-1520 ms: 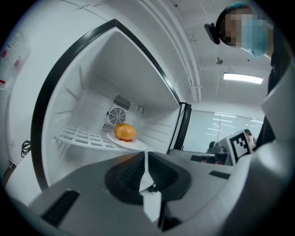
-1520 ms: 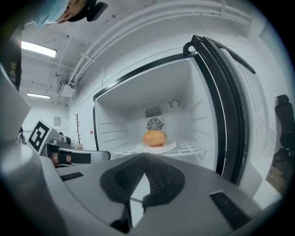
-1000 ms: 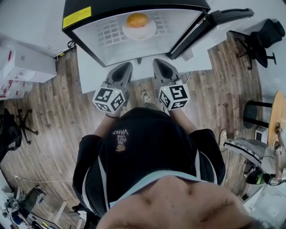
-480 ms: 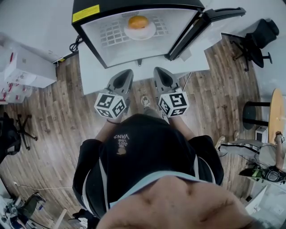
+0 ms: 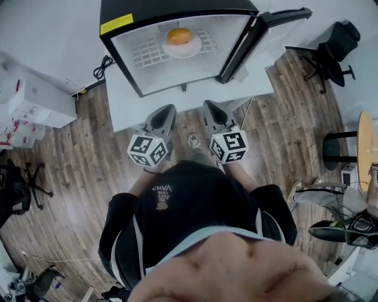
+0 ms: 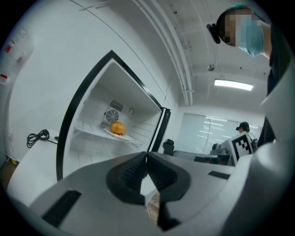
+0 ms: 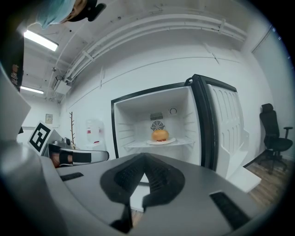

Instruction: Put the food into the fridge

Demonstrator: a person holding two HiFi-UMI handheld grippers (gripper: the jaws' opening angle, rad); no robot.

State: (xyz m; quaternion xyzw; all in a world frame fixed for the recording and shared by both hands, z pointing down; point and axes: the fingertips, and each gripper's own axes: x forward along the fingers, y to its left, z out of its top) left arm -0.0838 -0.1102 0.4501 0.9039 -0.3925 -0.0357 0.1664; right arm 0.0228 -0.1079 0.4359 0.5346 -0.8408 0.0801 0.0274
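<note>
Wooden floor (image 5: 77, 153) surrounds an open fridge (image 5: 171, 9), its door (image 5: 277, 17) swung to the right. Orange-coloured food (image 5: 178, 36) sits on a white plate (image 5: 195, 49) on the wire shelf (image 5: 144, 50) inside. Left claw (image 5: 168, 109) and right claw (image 5: 209, 105) are both clenched and empty, side by side, well apart from the fridge.

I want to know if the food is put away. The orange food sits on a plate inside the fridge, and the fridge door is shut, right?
Not quite. The orange food does sit on a plate inside the fridge, but the fridge door is wide open, not shut. The right gripper view shows it swung out to the side.
</note>
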